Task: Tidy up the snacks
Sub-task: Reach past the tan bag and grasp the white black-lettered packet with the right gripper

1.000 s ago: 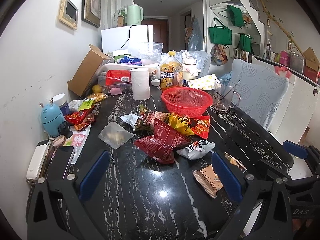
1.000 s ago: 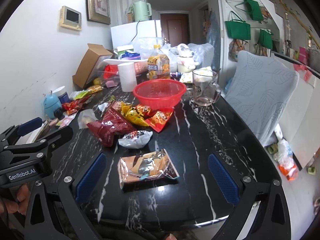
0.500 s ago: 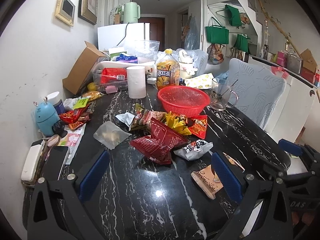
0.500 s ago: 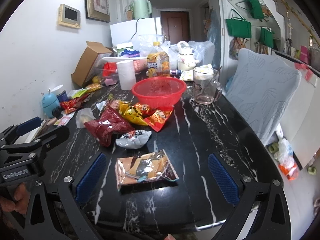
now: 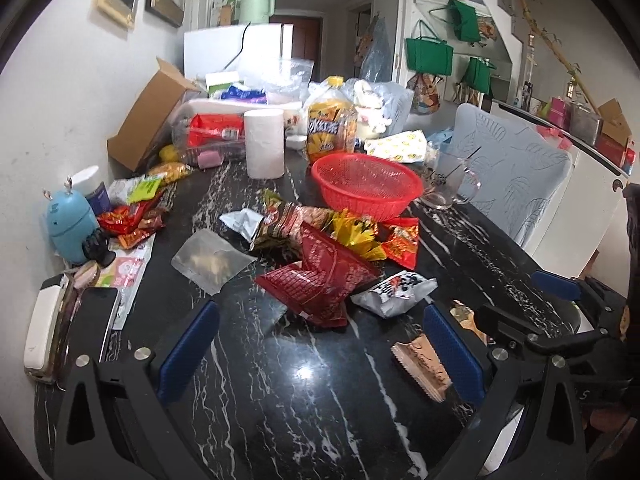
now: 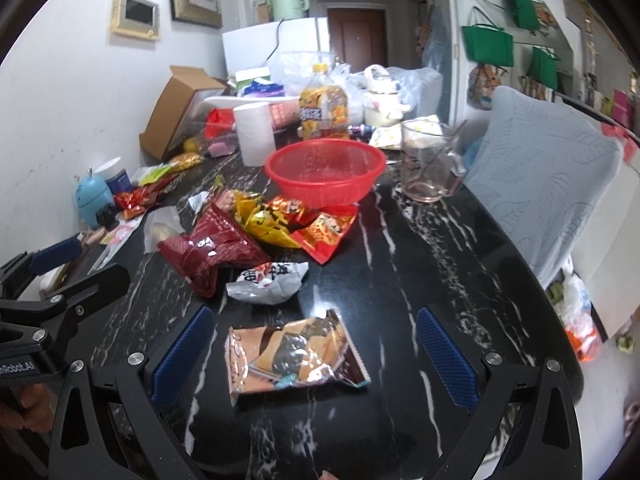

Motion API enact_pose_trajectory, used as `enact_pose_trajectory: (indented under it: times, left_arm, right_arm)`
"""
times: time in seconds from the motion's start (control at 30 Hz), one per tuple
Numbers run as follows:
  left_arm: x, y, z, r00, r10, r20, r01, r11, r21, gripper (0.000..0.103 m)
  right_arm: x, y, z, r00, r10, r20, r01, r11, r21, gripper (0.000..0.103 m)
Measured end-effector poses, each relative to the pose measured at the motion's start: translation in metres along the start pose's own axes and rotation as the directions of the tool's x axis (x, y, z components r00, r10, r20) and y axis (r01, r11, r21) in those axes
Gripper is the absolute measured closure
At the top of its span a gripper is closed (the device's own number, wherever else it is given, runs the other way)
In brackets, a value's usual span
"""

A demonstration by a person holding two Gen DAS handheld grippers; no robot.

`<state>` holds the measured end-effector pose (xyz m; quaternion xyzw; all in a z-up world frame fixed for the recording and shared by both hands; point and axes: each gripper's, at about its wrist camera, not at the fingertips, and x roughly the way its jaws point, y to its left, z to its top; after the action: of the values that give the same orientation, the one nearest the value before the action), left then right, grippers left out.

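Loose snack packets lie on a black marble table (image 5: 280, 392). A dark red packet (image 5: 320, 280), a white packet (image 5: 394, 292) and yellow and orange packets (image 5: 360, 236) are heaped in front of an empty red basket (image 5: 366, 188). Nearest me lies a tan and silver packet (image 6: 292, 354), between the wide-apart fingers of my right gripper (image 6: 316, 356). My left gripper (image 5: 320, 356) is open over bare tabletop, short of the red packet. The right gripper also shows at the left wrist view's right edge.
A glass mug (image 6: 430, 168), a paper roll (image 5: 264, 144), a drink bottle (image 5: 330, 124) and a cardboard box (image 5: 148, 116) crowd the far end. More packets (image 5: 132, 216), a blue gadget (image 5: 70, 224) and a phone (image 5: 92, 328) line the left wall. A grey chair (image 6: 548, 184) stands right.
Both grippers have edged forward and lower over the table. The tan and silver packet now sits closer between the right fingers. Nothing on the table has moved.
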<state>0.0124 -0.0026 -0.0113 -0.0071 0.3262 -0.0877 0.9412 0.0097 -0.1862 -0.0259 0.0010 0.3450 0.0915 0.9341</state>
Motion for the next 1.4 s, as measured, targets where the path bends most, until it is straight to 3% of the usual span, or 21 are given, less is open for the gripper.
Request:
enact_pose_trajectory:
  times: [0.23, 0.5, 0.7, 0.83, 0.87, 0.93, 1.03, 1.1, 1.17, 1.4]
  left_arm:
    - [0.028, 0.02, 0.011, 0.998, 0.009, -0.055, -0.011, 0.999, -0.03, 0.0]
    - [0.041, 0.043, 0.021, 0.996, 0.059, -0.07, -0.059, 0.998, -0.004, 0.0]
    - [0.052, 0.061, 0.029, 0.993, 0.081, -0.082, -0.083, 0.996, -0.02, 0.0]
    - [0.059, 0.072, 0.033, 0.992, 0.085, -0.093, -0.088, 0.996, -0.033, 0.0]
    - [0.062, 0.074, 0.034, 0.991, 0.09, -0.096, -0.094, 0.995, -0.035, 0.0]
    - [0.067, 0.08, 0.036, 0.989, 0.099, -0.107, -0.104, 0.994, -0.039, 0.0]
    - [0.076, 0.087, 0.039, 0.987, 0.098, -0.129, -0.105, 0.993, -0.05, 0.0]
    - [0.08, 0.089, 0.042, 0.986, 0.102, -0.135, -0.109, 0.993, -0.045, 0.0]
    - [0.084, 0.089, 0.046, 0.985, 0.104, -0.14, -0.11, 0.993, -0.033, 0.0]
    - [0.101, 0.093, 0.061, 0.978, 0.099, -0.186, -0.099, 0.995, 0.007, 0.0]
  right_arm:
    - [0.037, 0.005, 0.015, 0.997, 0.016, -0.069, -0.018, 1.0, -0.024, 0.0]
    - [0.08, 0.02, 0.023, 0.983, 0.089, -0.16, -0.1, 0.993, -0.067, 0.0]
    - [0.106, 0.033, 0.032, 0.974, 0.054, -0.218, -0.081, 0.99, -0.119, 0.0]
    - [0.125, 0.032, 0.031, 0.957, 0.038, -0.288, -0.074, 0.99, -0.116, 0.0]
    - [0.128, 0.03, 0.03, 0.952, 0.04, -0.303, -0.078, 0.991, -0.112, 0.002]
    - [0.132, 0.029, 0.029, 0.943, 0.054, -0.328, -0.093, 0.99, -0.104, 0.024]
    - [0.131, 0.033, 0.028, 0.944, 0.03, -0.328, -0.084, 0.985, -0.151, 0.038]
    - [0.129, 0.033, 0.03, 0.942, 0.068, -0.327, -0.121, 0.982, -0.145, 0.046]
    - [0.126, 0.032, 0.034, 0.942, 0.09, -0.324, -0.142, 0.98, -0.139, 0.048]
    - [0.109, 0.023, 0.057, 0.96, 0.055, -0.274, -0.097, 0.985, -0.14, 0.05]
